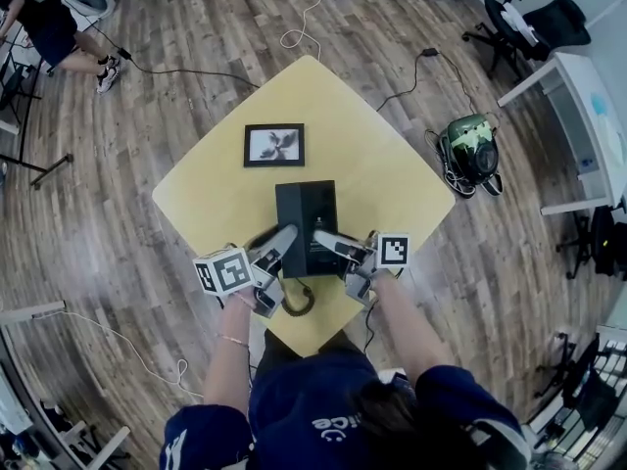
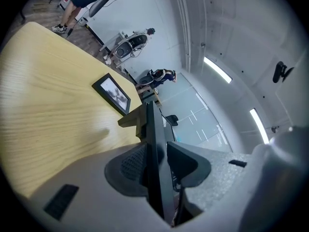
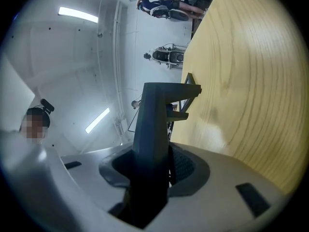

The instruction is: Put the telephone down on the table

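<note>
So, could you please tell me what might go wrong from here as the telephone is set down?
The left gripper and right gripper each pinch only a thin edge of the black boxy telephone, so it may slip or tilt. Its black coiled cord dangles near the corner of the yellow wooden table and could snag. The black-framed picture sits just beyond; pushing forward might bump it.

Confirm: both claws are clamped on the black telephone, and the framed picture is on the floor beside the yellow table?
No: the framed picture lies on the yellow table, beyond the black telephone, as the head view shows. The left claw and right claw are indeed both clamped on it.
</note>
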`<state>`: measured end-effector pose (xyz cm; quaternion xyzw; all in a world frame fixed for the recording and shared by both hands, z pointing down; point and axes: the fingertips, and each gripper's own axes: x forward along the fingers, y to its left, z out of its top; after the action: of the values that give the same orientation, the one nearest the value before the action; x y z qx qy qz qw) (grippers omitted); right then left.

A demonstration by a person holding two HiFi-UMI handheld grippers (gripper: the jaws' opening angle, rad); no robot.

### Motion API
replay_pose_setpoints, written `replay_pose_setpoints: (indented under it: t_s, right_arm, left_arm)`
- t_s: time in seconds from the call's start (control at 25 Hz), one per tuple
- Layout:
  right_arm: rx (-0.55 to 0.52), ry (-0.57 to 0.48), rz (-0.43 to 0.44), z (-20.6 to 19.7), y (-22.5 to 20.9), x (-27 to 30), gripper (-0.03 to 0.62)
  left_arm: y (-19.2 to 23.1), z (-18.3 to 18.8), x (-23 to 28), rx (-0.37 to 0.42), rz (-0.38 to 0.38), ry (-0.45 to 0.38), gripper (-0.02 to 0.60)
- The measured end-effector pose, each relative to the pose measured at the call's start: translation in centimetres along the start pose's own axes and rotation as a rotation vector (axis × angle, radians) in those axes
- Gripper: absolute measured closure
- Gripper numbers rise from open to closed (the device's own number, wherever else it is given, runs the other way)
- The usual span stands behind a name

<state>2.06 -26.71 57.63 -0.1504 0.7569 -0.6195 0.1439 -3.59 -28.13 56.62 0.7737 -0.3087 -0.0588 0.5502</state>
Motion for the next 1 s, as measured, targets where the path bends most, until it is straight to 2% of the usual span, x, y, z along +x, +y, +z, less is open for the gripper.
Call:
replay_pose_setpoints:
  t_s: [0.68, 0.88, 1.0]
  right_arm:
    - [0.025, 0.000, -0.031, -0.3, -2.5, -0.3, 0.425]
    - [0.017, -0.010, -0.072, -0.3, -3.5, -0.8, 0.416]
    - [-0.038, 0.015, -0.114, -0.6, -3.8, -0.9, 0.414]
  left_arm:
    - [2.5, -1.3, 0.8, -0.027, 0.021, 0.024, 0.449]
    - [2.7, -2.0, 1.4, -0.021, 0.032, 0.047, 0.449]
    - [3.1, -2.4, 1.3, -0.029, 0.035, 0.057, 0.449]
